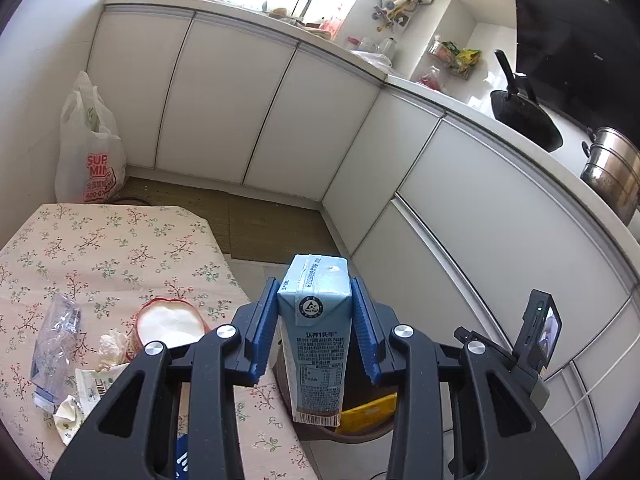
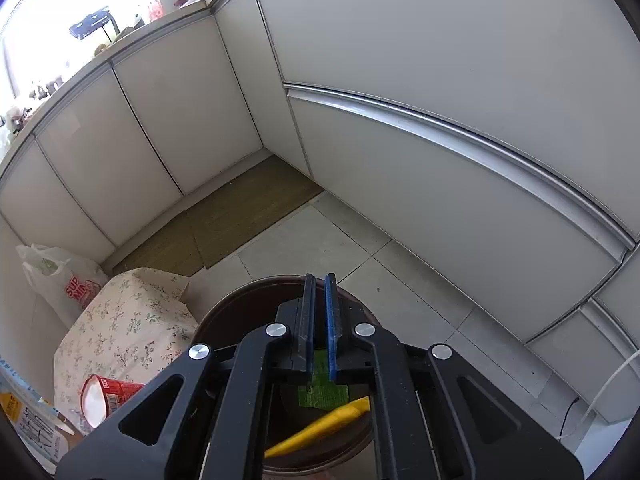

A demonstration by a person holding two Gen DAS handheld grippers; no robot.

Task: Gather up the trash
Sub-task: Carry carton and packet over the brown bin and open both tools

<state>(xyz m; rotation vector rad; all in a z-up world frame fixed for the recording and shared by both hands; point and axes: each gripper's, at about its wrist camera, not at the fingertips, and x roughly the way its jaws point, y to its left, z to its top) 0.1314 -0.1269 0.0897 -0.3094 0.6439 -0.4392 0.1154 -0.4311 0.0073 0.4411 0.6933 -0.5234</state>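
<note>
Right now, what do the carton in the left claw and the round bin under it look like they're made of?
The milk carton looks like coated paperboard: matte printed faces, folded seams, a recycling mark on top. The bin seems to be smooth dark brown plastic with a faint sheen along its rim, though metal can't be ruled out. The left claw grips the carton.

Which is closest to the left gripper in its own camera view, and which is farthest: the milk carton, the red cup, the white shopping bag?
1. Milk carton: held between the left gripper fingers.
2. Red cup: on the table, left.
3. White shopping bag: on the floor, far left.
</note>
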